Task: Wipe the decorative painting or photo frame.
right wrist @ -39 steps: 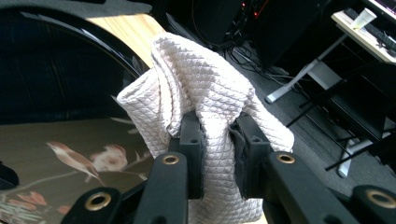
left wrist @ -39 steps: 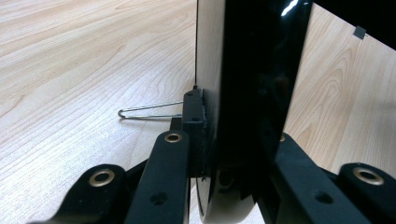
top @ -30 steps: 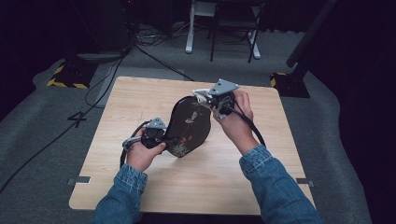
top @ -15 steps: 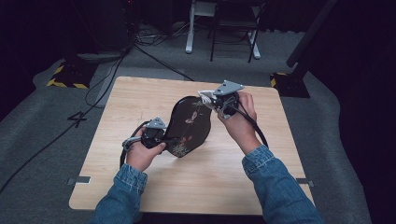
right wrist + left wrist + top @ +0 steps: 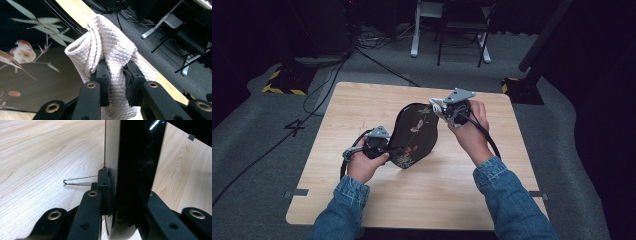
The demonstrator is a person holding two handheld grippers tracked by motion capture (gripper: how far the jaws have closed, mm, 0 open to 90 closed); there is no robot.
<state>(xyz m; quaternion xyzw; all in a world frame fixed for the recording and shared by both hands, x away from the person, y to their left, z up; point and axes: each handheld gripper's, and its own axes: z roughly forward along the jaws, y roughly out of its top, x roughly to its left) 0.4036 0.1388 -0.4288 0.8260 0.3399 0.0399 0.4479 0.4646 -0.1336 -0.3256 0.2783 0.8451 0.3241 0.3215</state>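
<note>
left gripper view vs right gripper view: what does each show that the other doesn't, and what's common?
Left gripper view alone: the left gripper shut on the tray's glossy black edge, seen edge-on, and a thin wire clip lying on the table.

Right gripper view alone: the right gripper shut on a quilted white cloth, the tray's painted face with bamboo leaves and a bird, and the grey floor with cables and stand legs beyond the table.

Shared: the black tray and the wooden table.

We see a pale wooden table (image 5: 362, 115), grey carpeted floor (image 5: 257, 150) with black cables (image 5: 377, 62), and a white-legged chair (image 5: 447, 30) behind.
</note>
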